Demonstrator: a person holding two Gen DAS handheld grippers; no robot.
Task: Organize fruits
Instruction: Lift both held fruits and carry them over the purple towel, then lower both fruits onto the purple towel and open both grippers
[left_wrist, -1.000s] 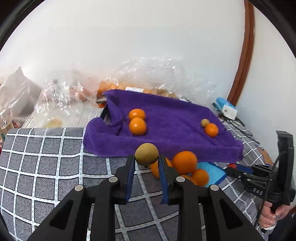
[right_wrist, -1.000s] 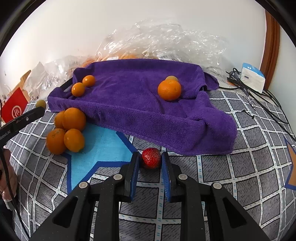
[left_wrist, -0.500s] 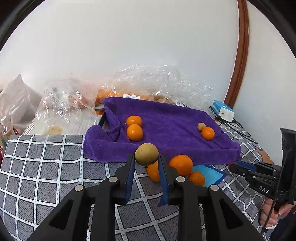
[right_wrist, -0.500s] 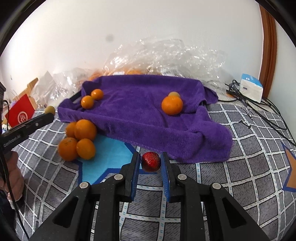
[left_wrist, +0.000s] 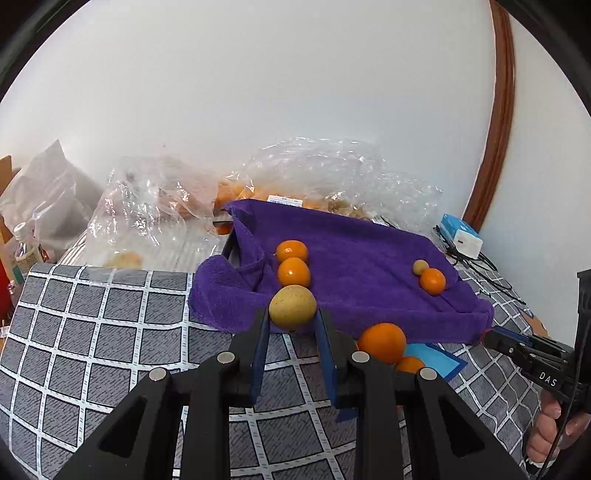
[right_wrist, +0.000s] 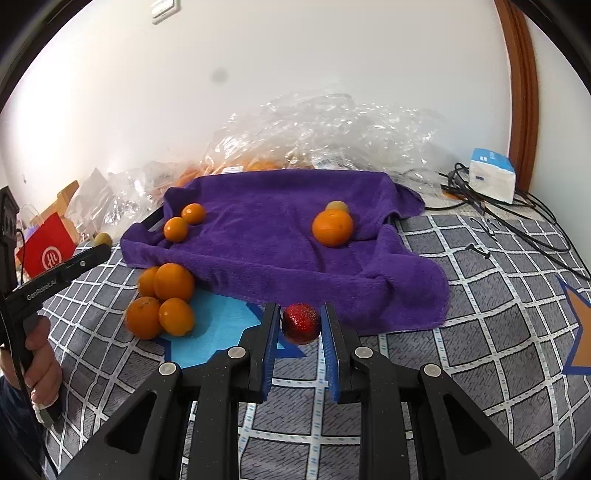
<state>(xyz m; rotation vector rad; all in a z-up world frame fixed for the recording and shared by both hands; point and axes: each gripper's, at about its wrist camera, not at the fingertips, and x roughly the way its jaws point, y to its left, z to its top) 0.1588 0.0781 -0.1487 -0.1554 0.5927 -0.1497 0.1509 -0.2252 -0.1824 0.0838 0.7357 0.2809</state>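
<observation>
My left fingers (left_wrist: 291, 325) are pinching a tan fruit (left_wrist: 291, 307), right fingers (right_wrist: 300, 326) a strawberry (right_wrist: 301, 323); both round, risking slipping or bruising.

1. Left wrist view: mounted behind the left gripper's black fingers (left_wrist: 291, 325), looking forward and downward over the grey checked cloth (left_wrist: 92, 332), close to the near left corner of the purple terry towel (left_wrist: 351, 251).
2. Right wrist view: mounted likewise, facing the towel's (right_wrist: 288, 221) near right edge.
3. Shared: towel, crinkled clear plastic bags (left_wrist: 332, 170) (right_wrist: 325, 125), white wall, brown door frame.
</observation>
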